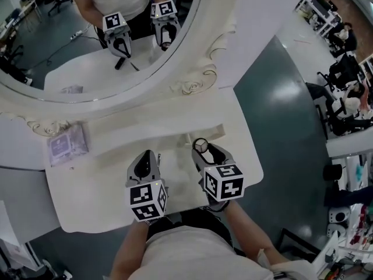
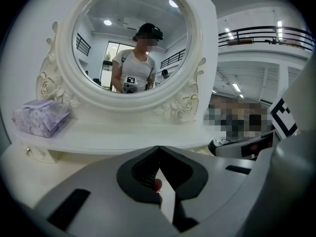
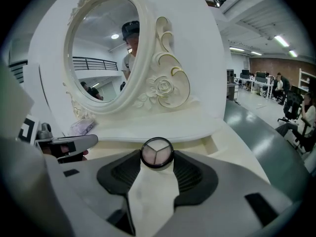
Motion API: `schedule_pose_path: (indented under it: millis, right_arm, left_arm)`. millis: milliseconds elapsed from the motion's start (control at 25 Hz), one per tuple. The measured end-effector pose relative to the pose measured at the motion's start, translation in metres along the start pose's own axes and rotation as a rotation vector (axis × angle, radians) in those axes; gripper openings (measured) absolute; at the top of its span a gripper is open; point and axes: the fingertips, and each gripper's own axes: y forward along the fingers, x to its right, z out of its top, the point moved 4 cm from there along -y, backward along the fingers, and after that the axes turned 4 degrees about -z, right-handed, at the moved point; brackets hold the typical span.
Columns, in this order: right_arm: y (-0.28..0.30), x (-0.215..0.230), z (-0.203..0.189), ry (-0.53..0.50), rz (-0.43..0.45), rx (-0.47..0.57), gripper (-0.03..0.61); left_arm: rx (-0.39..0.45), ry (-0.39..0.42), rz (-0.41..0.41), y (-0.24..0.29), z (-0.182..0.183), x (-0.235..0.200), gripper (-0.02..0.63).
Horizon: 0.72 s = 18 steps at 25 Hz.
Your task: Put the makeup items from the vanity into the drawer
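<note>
White vanity table [image 1: 93, 191] sits under us. Our right gripper [image 1: 201, 147] squeezes a round makeup pot [image 3: 157, 153] just above it. Our left gripper [image 1: 151, 155] is pinched on a thin stick [image 2: 156, 184].

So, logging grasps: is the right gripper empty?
No, the right gripper has its jaws clamped on a round black-rimmed compact with three pale pink sections.

Holds a white vanity [image 1: 87, 191] on a glossy grey-green floor [image 1: 274, 86], with desks [image 1: 317, 7] and black chairs [image 1: 344, 72] off to the right, a brown brick wall [image 3: 257, 65] behind them, a dark railing [image 2: 266, 33] along an upper level and strip lights [image 3: 282, 40] on the ceiling.
</note>
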Motion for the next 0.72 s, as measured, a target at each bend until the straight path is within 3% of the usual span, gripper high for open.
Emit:
schedule_pose_path:
  millis: [720]
  right_arm:
    - [0.034, 0.019, -0.001, -0.069, 0.022, -0.125, 0.221]
  left_arm:
    - [-0.045, -0.063, 0.054, 0.029, -0.013, -0.005, 0.003]
